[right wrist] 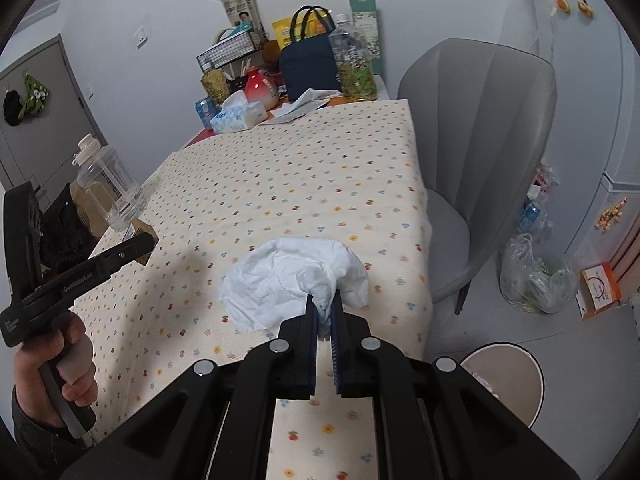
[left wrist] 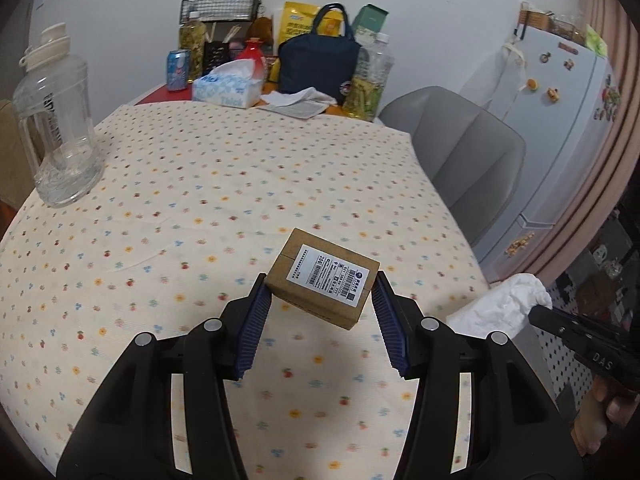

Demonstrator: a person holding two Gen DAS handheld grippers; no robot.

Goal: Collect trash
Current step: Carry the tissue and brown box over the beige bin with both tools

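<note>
Both grippers are loaded: my left gripper [left wrist: 322, 292] clamps a small cardboard box [left wrist: 323, 280] with a white label, lifted above the flowered tablecloth [left wrist: 200, 200]. My right gripper [right wrist: 325, 308] has its jaws nearly together on a crumpled white tissue [right wrist: 294, 280], apparently clear of the table. Low to the right stands a round bin [right wrist: 508, 376].

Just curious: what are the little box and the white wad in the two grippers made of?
The box: matte brown cardboard, apparently, with a printed paper label stuck on top. The white wad: likely tissue or thin paper, judging by its soft, sharp crumples.
</note>
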